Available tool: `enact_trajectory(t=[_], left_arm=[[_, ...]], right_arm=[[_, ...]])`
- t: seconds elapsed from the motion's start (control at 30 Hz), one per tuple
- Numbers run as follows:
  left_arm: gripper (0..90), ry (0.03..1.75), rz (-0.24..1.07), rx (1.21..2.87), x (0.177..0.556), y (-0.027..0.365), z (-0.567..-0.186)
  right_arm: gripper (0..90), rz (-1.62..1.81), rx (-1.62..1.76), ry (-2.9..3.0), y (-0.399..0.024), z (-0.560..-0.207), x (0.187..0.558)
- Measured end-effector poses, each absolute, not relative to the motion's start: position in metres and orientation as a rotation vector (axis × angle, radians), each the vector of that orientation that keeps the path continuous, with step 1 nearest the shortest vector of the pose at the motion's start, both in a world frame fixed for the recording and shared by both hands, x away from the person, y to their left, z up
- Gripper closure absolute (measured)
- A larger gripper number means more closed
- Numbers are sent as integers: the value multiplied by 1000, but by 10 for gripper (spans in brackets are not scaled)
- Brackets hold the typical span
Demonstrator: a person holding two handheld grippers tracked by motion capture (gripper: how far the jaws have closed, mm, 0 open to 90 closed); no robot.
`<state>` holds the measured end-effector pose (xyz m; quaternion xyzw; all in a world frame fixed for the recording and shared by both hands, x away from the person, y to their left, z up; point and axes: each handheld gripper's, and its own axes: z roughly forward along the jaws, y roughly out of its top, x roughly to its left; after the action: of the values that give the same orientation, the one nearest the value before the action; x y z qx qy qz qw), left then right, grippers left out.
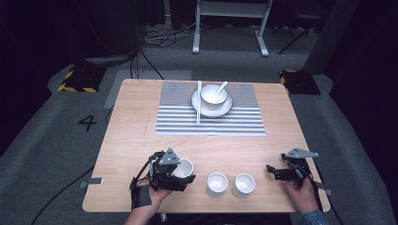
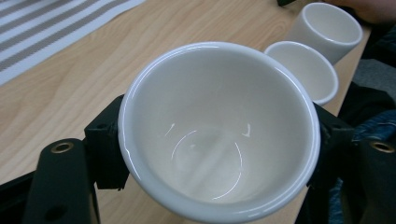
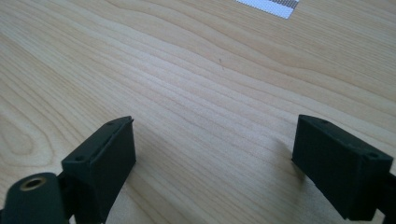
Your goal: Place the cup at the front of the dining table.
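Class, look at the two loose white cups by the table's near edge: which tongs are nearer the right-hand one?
Right. The right tongs sit open just right of the right-hand cup; the left tongs, clamped on their own cup, lie beyond the middle cup.

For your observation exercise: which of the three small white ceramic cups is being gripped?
The leftmost small white ceramic cup, clamped between the left tool jaws; the other two cups stand free beside it.
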<state>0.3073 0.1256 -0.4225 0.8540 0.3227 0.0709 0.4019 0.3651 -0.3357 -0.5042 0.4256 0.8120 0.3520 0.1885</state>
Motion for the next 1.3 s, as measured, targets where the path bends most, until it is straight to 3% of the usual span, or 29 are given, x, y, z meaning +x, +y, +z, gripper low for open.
enact_trajectory(t=[0.6,1.3], left_arm=[[264,845,300,2139,326,133,-389],[264,893,346,2026,358,152,-363]], right_arm=[[133,990,1203,2280,-335,-504,366],[134,988,1202,2281,-335,-504,365]])
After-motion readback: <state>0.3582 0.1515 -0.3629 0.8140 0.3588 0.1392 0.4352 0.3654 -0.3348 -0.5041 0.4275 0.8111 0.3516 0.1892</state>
